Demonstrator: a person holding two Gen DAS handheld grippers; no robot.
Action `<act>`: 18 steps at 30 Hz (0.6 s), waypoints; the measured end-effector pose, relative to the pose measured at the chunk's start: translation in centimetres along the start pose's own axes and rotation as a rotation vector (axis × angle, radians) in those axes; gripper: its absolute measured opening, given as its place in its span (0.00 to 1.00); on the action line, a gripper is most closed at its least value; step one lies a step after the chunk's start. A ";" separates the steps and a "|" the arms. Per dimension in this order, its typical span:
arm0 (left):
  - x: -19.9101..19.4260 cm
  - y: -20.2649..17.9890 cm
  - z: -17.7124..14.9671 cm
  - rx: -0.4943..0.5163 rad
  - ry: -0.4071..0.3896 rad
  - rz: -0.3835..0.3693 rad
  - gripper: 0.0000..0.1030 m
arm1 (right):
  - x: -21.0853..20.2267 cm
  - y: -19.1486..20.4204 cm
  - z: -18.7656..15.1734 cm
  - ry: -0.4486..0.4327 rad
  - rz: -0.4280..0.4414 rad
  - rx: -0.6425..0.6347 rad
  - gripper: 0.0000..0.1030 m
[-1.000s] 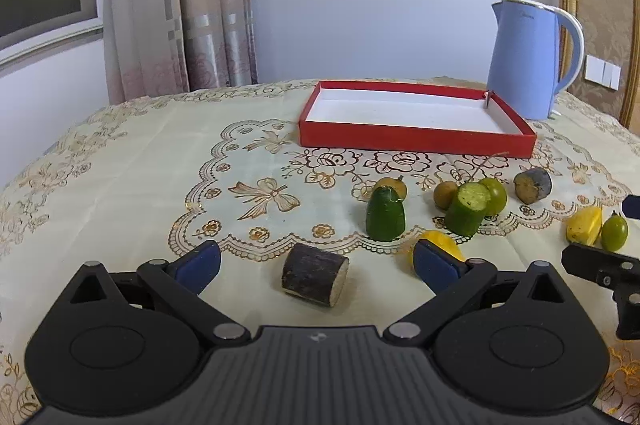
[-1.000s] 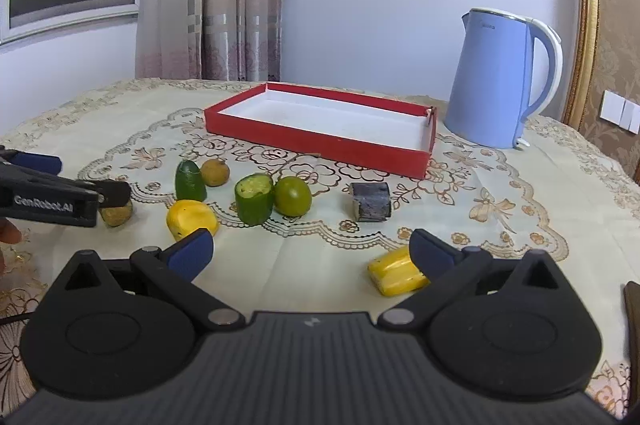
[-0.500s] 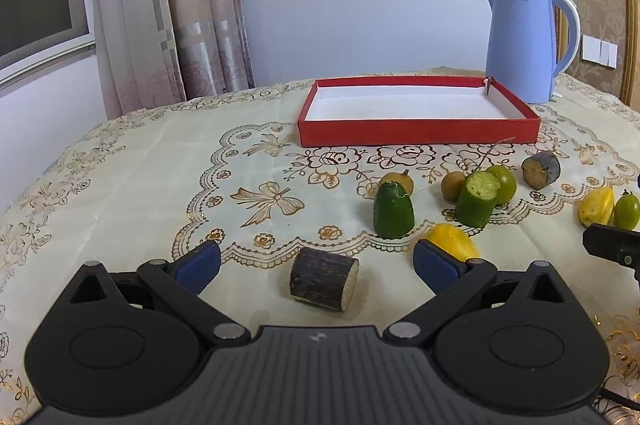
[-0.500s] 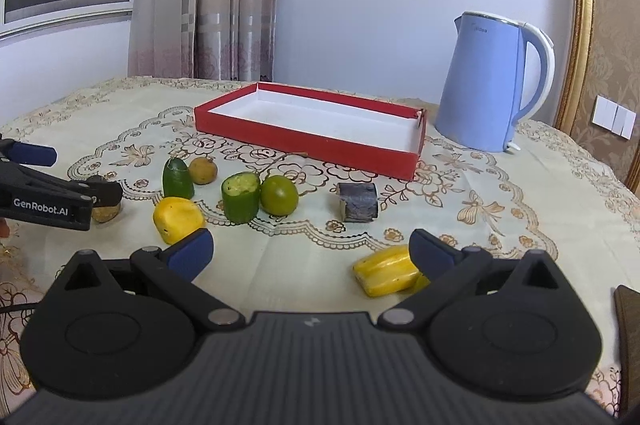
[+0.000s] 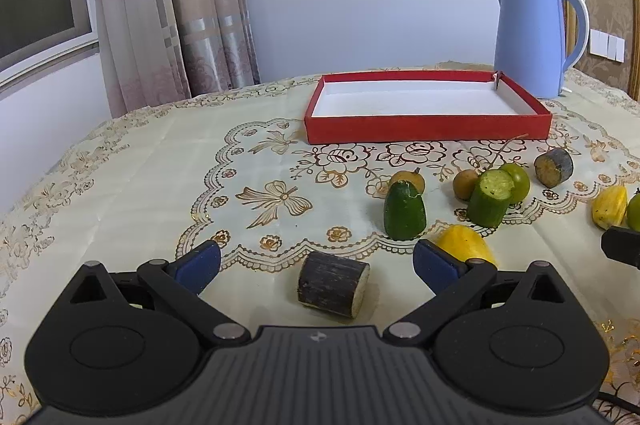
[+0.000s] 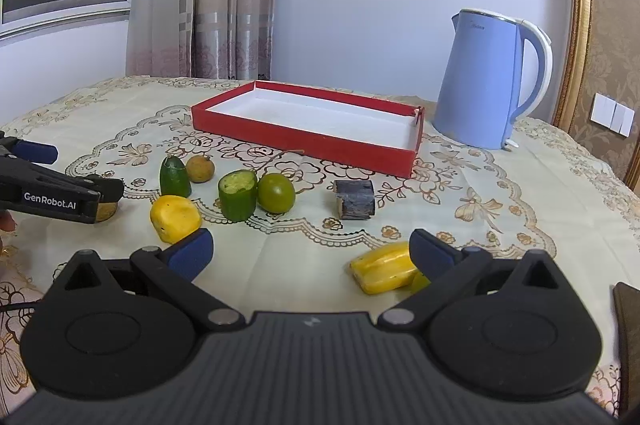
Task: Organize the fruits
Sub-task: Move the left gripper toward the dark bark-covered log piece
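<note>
My left gripper [image 5: 316, 261] is open low over the table, with a dark cane piece [image 5: 334, 283] lying between its fingers. Beyond it stand a cucumber end [image 5: 404, 211], a cut cucumber chunk [image 5: 490, 199], a green lime [image 5: 518, 181], two brown longans [image 5: 408, 179] and a yellow fruit piece [image 5: 464, 245]. My right gripper [image 6: 310, 251] is open too. A yellow fruit piece [image 6: 382, 267] lies just inside its right finger, and a small green fruit [image 6: 418, 281] is half hidden behind that finger. The red tray [image 6: 300, 141] sits empty at the back.
A blue kettle [image 6: 488, 81] stands right of the tray. Another dark cane piece [image 6: 356, 199] lies in front of the tray. One of the left gripper's fingers [image 6: 60, 193] reaches in from the left edge of the right wrist view. Curtains and a wall lie behind the table.
The left wrist view has levelled out and crept slightly forward, with the cane piece still between the fingers. The right wrist view has barely shifted. Both grippers stay open.
</note>
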State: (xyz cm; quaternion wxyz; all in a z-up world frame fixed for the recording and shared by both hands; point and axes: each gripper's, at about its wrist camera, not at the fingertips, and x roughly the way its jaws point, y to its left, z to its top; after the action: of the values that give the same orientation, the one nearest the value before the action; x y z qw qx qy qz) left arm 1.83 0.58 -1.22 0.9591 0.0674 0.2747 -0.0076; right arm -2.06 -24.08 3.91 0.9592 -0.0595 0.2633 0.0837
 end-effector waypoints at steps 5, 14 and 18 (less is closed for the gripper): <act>0.3 -0.1 -0.1 0.011 0.008 0.009 1.00 | 0.1 -0.2 0.0 0.012 0.000 0.008 1.00; 0.4 -0.1 0.0 0.012 0.009 0.011 1.00 | 0.1 0.0 0.0 0.004 -0.003 0.006 1.00; 0.4 -0.1 0.0 0.013 0.008 0.012 1.00 | 0.1 0.0 0.0 0.004 -0.002 0.004 1.00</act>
State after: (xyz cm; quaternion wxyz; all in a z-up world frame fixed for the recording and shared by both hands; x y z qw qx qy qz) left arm 2.20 0.52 -1.46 0.9576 0.0755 0.2781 -0.0034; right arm -1.99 -24.08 3.87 0.9589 -0.0581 0.2652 0.0821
